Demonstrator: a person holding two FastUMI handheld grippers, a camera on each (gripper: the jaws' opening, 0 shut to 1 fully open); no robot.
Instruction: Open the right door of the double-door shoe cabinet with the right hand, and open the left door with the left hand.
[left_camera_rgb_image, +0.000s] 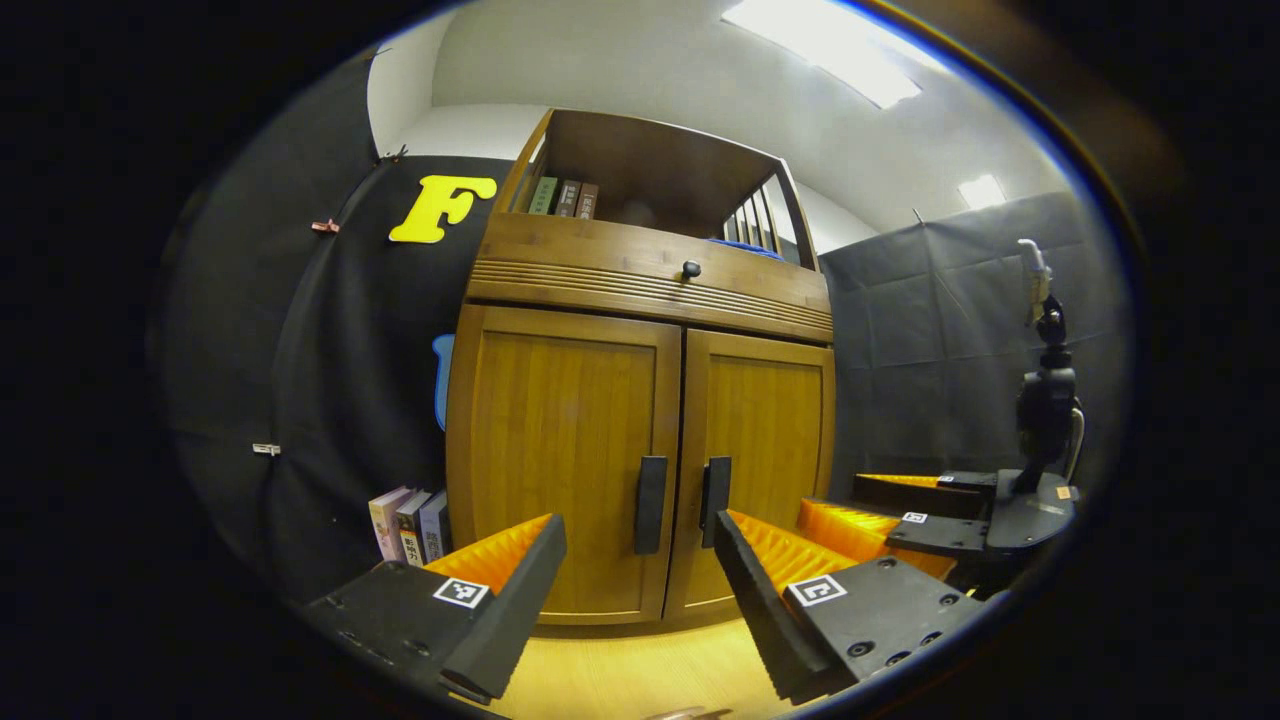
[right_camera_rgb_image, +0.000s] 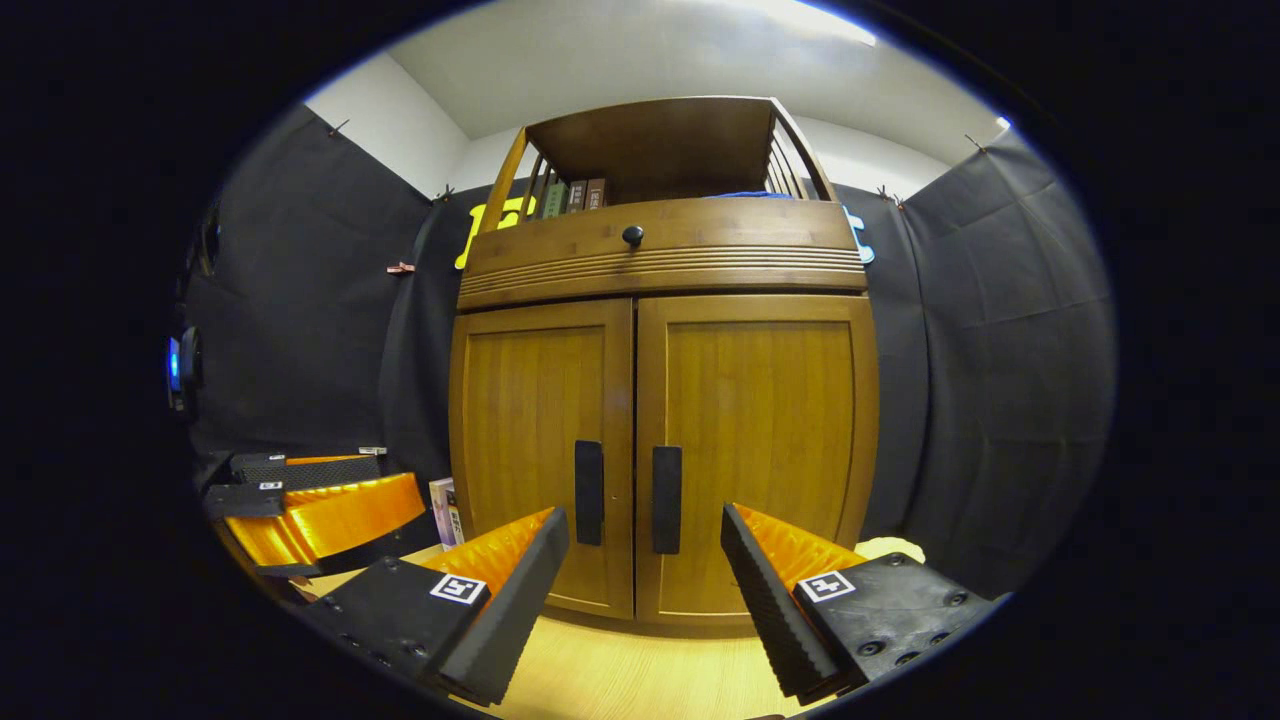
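Left claw (left_camera_rgb_image: 640, 590) wide apart, holding nothing, aimed at the shoe cabinet (left_camera_rgb_image: 640, 400). Right claw (right_camera_rgb_image: 645, 585) wide apart too, also bare. Both doors shut. Cabinet at the far edge of the wooden floor (right_camera_rgb_image: 640, 670), against the back wall. Hard, stiff wood, likely a bit heavy, swinging on side hinges. Best hold: right door handle (right_camera_rgb_image: 666, 498) for the right claw, left door handle (left_camera_rgb_image: 650, 505) for the left. Handles thin and maybe smooth, so pinch square, then pull gently outward.

Left gripper (left_camera_rgb_image: 640, 580) and right gripper (right_camera_rgb_image: 645, 575) both level, fingers spread wide.
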